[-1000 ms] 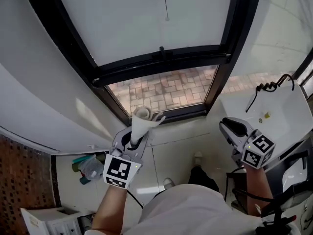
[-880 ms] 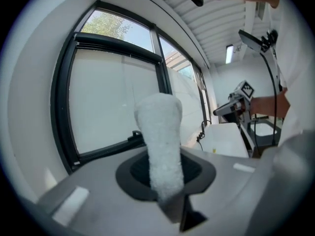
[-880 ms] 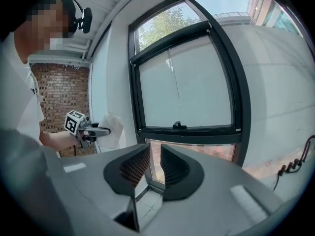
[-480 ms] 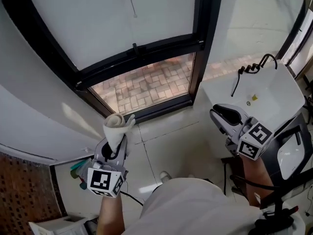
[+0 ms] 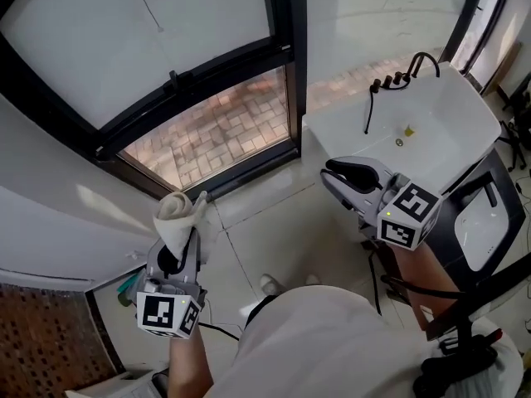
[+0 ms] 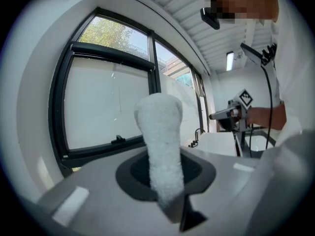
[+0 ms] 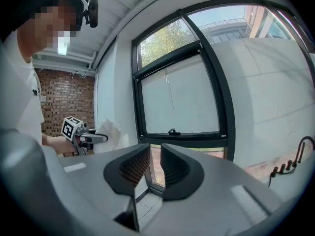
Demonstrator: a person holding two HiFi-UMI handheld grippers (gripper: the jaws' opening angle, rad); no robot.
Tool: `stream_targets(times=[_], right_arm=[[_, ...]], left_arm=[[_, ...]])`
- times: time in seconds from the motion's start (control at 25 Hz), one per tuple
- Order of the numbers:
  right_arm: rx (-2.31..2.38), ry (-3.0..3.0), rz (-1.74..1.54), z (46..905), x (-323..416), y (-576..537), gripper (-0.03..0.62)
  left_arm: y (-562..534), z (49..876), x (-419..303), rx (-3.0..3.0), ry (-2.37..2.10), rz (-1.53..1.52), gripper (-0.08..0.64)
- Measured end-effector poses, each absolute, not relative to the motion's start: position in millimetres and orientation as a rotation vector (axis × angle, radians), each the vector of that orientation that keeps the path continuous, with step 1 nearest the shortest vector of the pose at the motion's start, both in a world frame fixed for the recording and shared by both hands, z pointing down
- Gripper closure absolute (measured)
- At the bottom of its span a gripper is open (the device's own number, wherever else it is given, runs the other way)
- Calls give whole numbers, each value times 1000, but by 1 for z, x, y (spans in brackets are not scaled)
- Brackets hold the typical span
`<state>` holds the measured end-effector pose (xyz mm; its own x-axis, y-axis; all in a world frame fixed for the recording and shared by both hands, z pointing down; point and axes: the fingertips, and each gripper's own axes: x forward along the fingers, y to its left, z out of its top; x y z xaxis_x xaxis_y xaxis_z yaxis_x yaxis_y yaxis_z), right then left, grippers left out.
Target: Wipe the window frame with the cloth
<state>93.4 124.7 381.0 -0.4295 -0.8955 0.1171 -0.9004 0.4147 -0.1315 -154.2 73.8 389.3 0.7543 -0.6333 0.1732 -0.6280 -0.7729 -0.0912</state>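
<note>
1. We hold the left gripper at the near left, forearm reaching forward, jaws pointing at the black metal window frame.
2. Its jaws are clamped on the rolled white terry cloth, which stands upright out of them.
3. The cloth is near the lower frame rail but does not touch it.
4. We hold the right gripper at the right, beside the white rectangular sink, jaws pointing left.
5. Its jaws stand almost together, with only a narrow slit between them, and grip nothing.
</note>
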Motion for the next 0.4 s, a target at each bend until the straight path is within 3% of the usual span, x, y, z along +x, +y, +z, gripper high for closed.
stream_targets(times=[0.4], right_arm=[[1584, -2651, 280, 392, 104, 157, 522]], left_arm=[[111, 400, -135, -2877, 1087, -351, 468]])
